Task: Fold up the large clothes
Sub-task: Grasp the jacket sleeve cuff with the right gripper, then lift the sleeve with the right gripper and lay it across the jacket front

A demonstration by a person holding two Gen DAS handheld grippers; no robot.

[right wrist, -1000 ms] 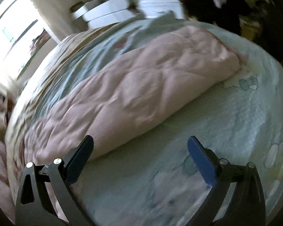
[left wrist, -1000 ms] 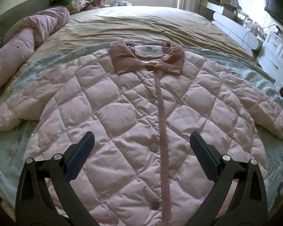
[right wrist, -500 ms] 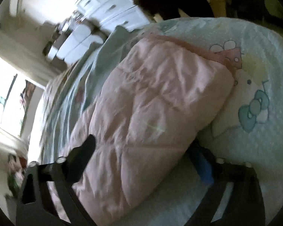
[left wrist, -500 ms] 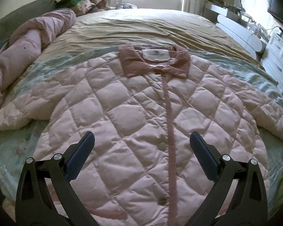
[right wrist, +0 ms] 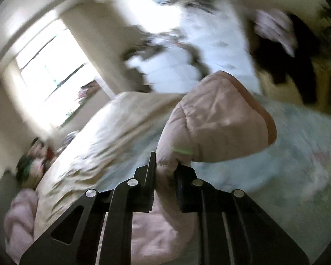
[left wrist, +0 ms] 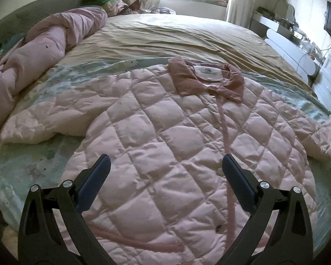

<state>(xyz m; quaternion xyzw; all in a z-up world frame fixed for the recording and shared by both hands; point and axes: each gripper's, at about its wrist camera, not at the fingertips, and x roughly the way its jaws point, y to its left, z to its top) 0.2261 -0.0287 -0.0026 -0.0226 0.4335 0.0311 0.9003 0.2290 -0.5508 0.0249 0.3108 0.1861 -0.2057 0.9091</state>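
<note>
A pink quilted jacket (left wrist: 165, 137) lies spread face up on the bed, its darker pink collar (left wrist: 206, 81) at the far end and both sleeves out to the sides. My left gripper (left wrist: 164, 170) hangs open above the lower front of the jacket, with nothing between its fingers. In the blurred right wrist view, my right gripper (right wrist: 165, 165) is closing its jaws on the cuff end of the jacket's sleeve (right wrist: 214, 123), and the pads pinch the fabric. The sleeve stands lifted off the bed.
A rolled pink duvet (left wrist: 33, 57) lies along the bed's left side. A tan sheet (left wrist: 176, 37) covers the far half, a pale blue patterned cover (left wrist: 22, 167) the near half. White drawers (left wrist: 328, 79) stand to the right. Piled clothes (left wrist: 112, 0) sit by the window.
The right gripper went from wide open beside the sleeve to pinched on its end and rose, lifting it. The left gripper drifted left and stayed open over the jacket.
</note>
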